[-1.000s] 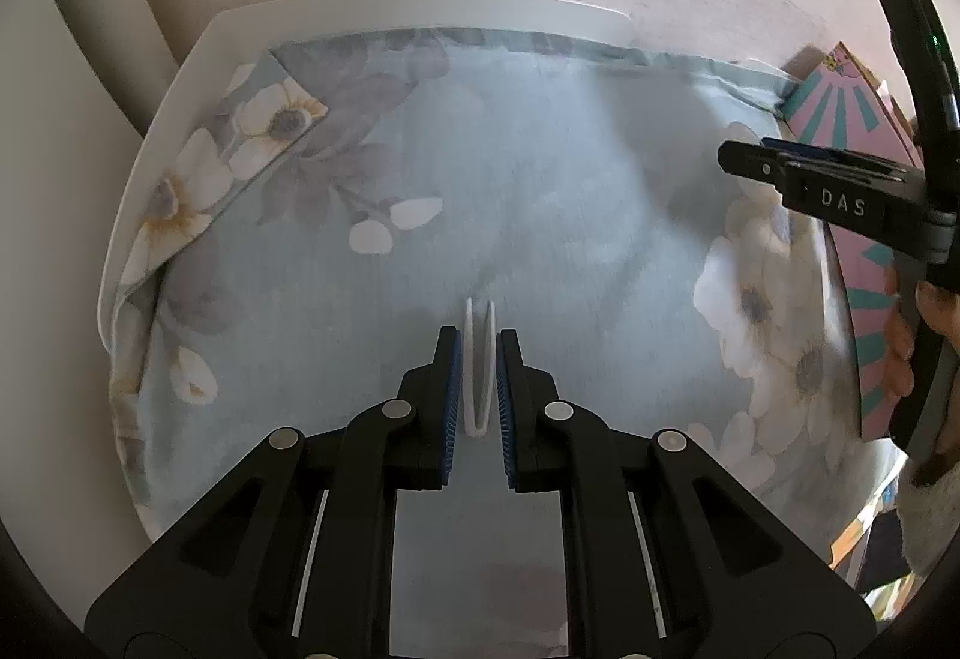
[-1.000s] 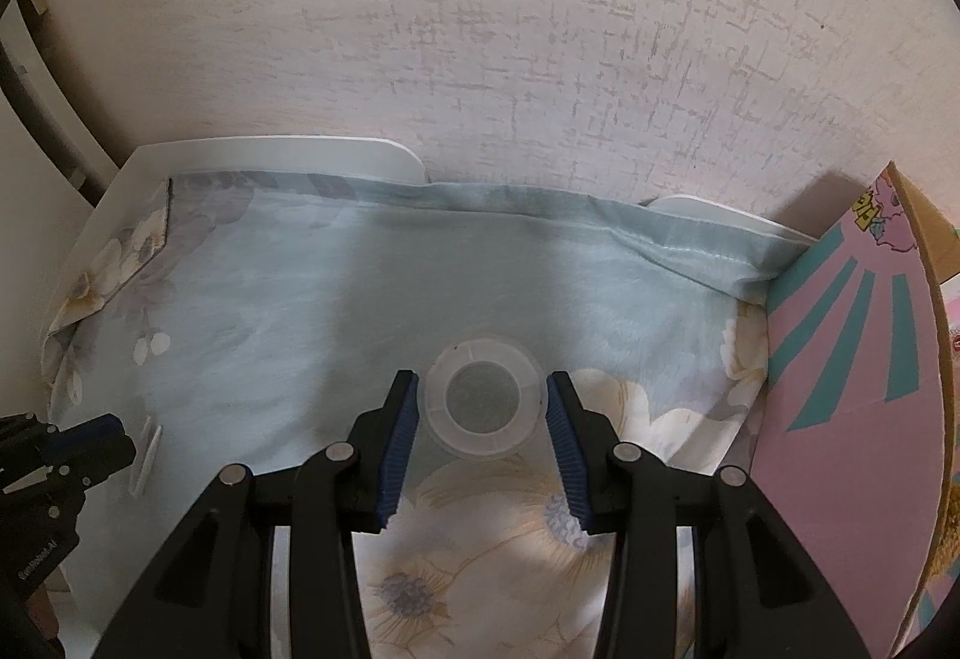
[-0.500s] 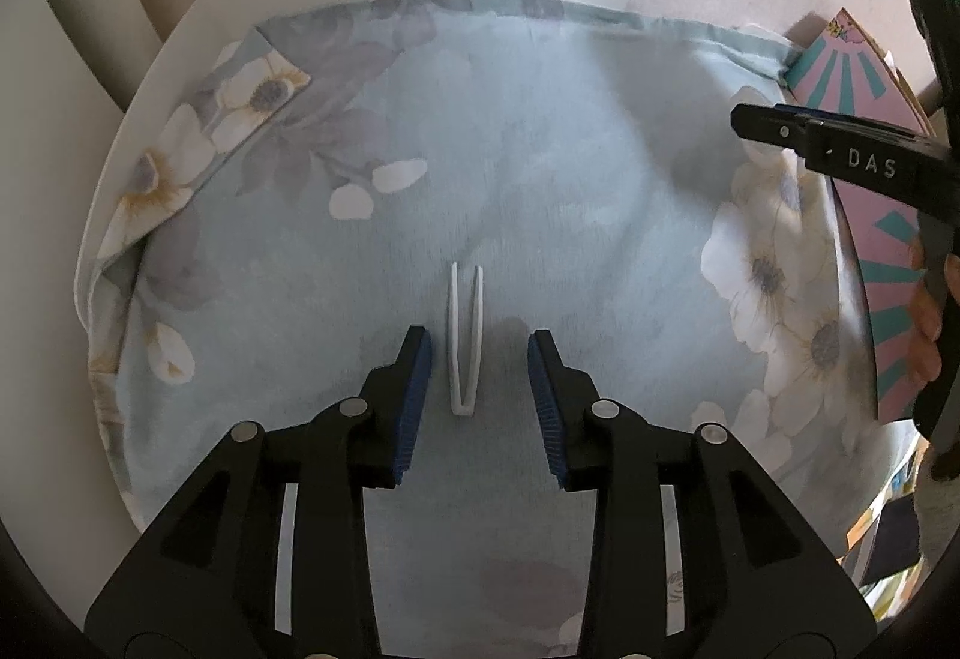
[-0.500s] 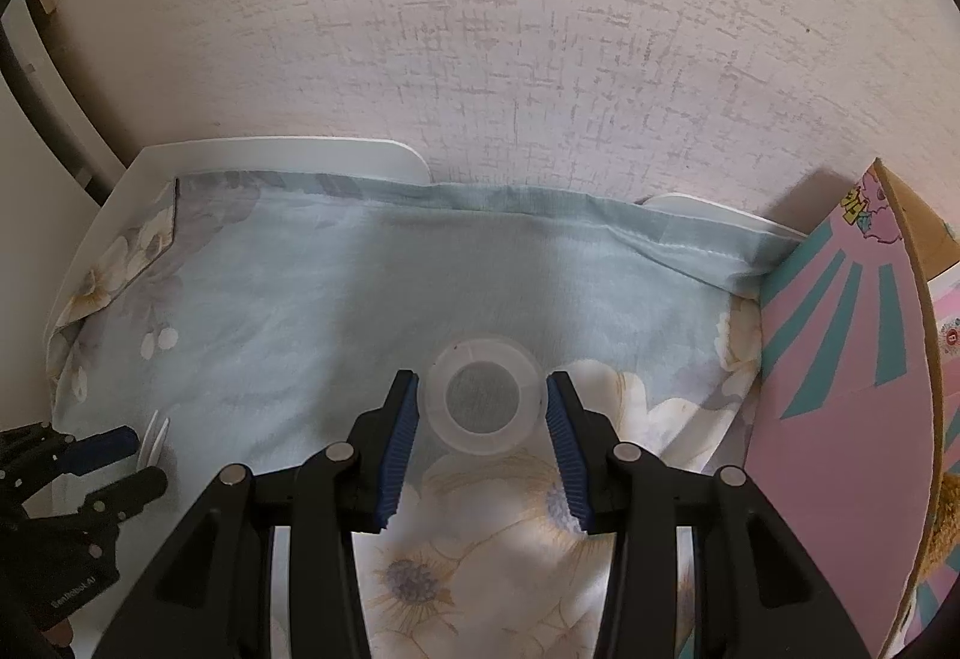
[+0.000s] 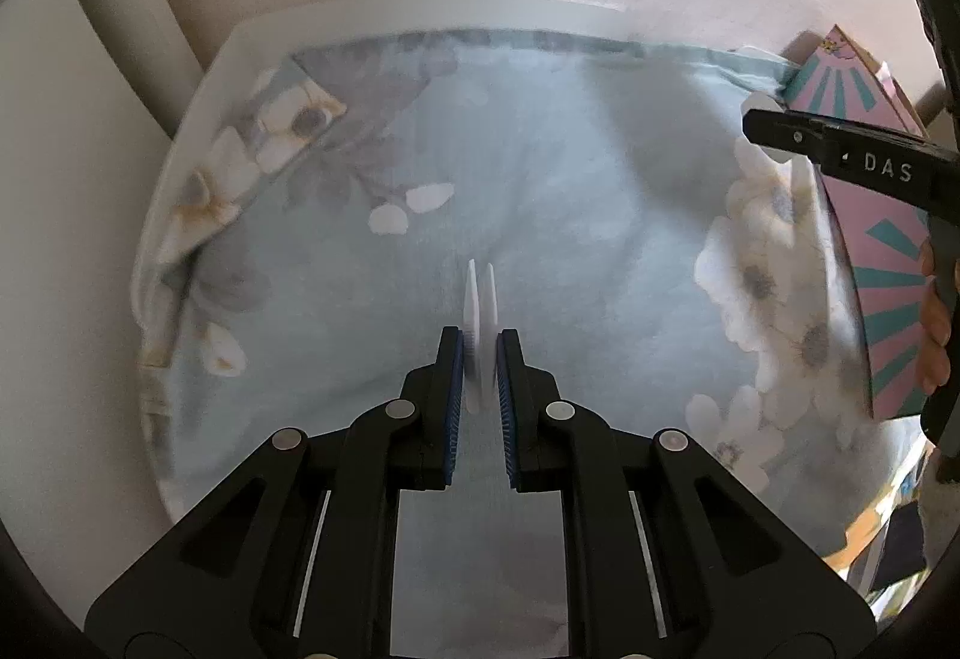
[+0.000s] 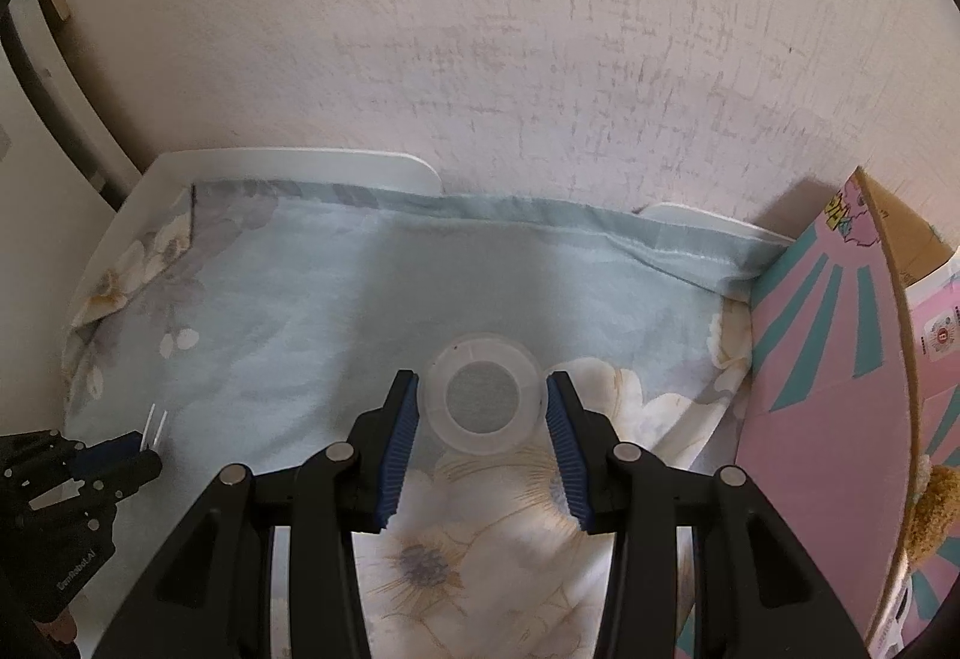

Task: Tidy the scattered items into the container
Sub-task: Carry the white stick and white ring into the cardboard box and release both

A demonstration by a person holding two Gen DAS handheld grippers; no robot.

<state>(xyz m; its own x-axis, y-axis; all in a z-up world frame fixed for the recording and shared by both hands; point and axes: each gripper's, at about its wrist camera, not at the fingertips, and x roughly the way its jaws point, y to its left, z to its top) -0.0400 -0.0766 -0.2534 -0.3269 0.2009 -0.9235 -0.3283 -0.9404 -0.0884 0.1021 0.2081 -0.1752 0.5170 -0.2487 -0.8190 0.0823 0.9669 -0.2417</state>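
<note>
The left gripper, spread half a second ago, has closed again on the small white plastic tweezers lying on the pale blue floral cloth, so that pickup looks underway. The right gripper stays parted around the clear round plastic cup, with the pink-and-teal cardboard box to its right; its side reads "DAS".

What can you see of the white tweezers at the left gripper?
The white tweezers look like thin plastic: two flat prongs joined at the near end, tips slightly apart and pointing away. The left gripper is shut on the lower half, blue pads against each prong. They sit over the floral cloth; contact underneath cannot be told.
</note>
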